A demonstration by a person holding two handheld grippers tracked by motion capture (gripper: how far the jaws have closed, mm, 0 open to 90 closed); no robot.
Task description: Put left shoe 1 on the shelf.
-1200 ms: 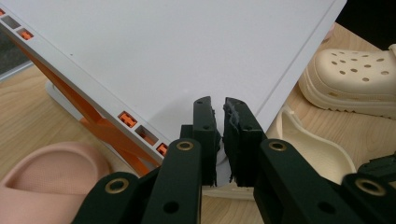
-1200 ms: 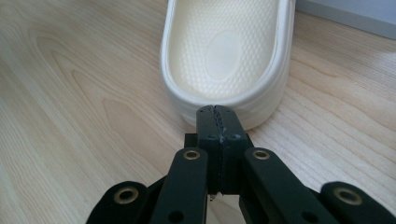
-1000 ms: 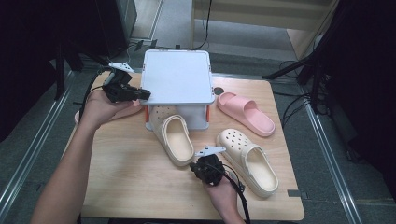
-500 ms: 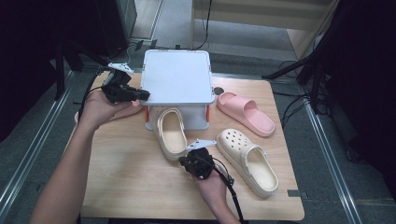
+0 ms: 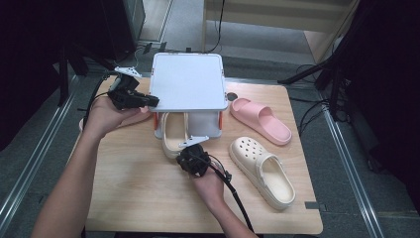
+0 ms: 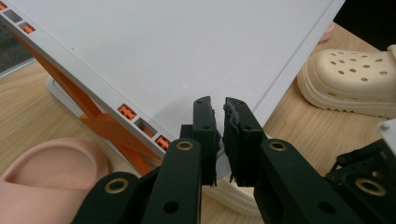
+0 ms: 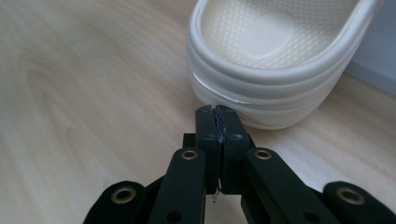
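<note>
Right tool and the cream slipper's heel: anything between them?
Nothing: in the right gripper view, the shut right tool nearly meets the cream rubber slipper, with bare wooden table beneath.

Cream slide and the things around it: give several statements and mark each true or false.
1. The right gripper has its jaws shut with nothing between them, just short of the cream slide. True.
2. The cream slide lies wholly in the open. False: its front end is under the white rack.
3. A pink slide lies right of the rack. True.
4. The perforated clog stands on top of the rack. False: it lies on the table.
</note>
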